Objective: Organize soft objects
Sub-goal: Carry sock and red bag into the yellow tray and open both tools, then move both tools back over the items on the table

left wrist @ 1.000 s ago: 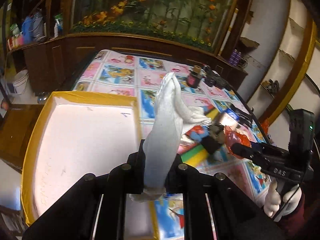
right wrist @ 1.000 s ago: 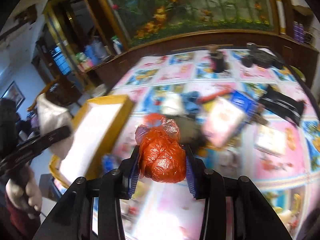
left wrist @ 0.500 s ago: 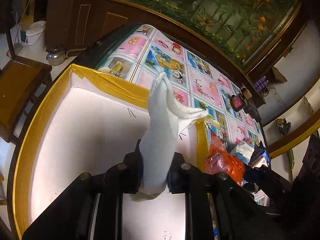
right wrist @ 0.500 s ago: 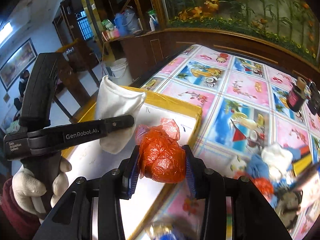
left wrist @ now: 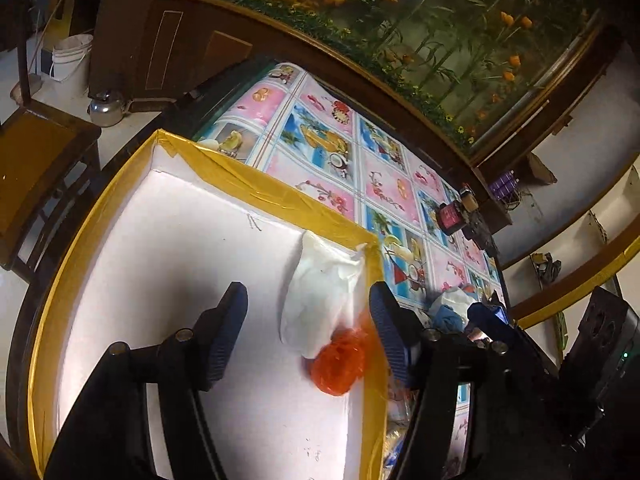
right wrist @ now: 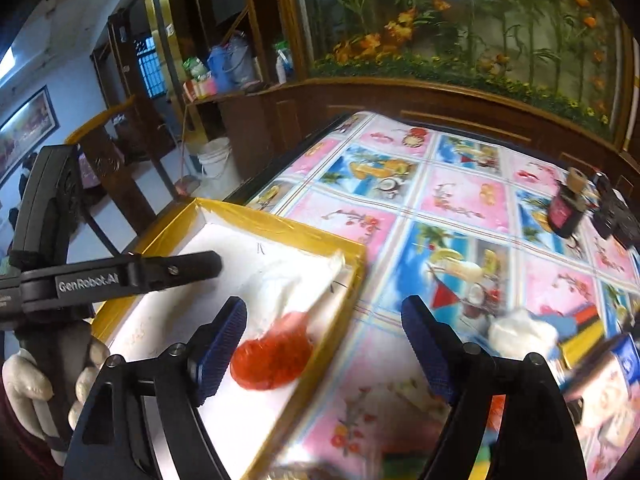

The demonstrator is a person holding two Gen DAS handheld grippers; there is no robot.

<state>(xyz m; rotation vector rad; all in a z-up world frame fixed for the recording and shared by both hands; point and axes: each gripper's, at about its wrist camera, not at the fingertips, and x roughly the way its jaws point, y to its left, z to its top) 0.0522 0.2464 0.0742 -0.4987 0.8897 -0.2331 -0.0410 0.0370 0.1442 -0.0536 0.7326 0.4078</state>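
A white cloth (left wrist: pixel 320 300) and a crumpled orange-red plastic bag (left wrist: pixel 338 364) lie inside the white tray with a yellow taped rim (left wrist: pixel 256 196), by its right wall. My left gripper (left wrist: pixel 308 332) hovers over them, its jaws opening with the pads clear of the cloth. In the right wrist view the same cloth (right wrist: pixel 280 284) and orange bag (right wrist: pixel 272 356) rest in the tray (right wrist: pixel 280 224). My right gripper (right wrist: pixel 324 344) is above the tray's edge, jaws opening, nothing pressed between them. The left gripper's finger (right wrist: pixel 160 272) shows at left, held by a gloved hand (right wrist: pixel 28 384).
A colourful picture tablecloth (right wrist: pixel 460 200) covers the table. A pile of soft and mixed items (right wrist: pixel 524 332) lies at right, with a dark jar (right wrist: pixel 566 208) and black gadgets further back. A wooden chair (left wrist: pixel 36 168) stands left of the tray; a large fish tank (left wrist: pixel 440 32) lines the far side.
Both grippers opened. The white cloth dropped from the left gripper and the orange bag from the right, and both now lie in the tray. The left gripper moved further over the tray.
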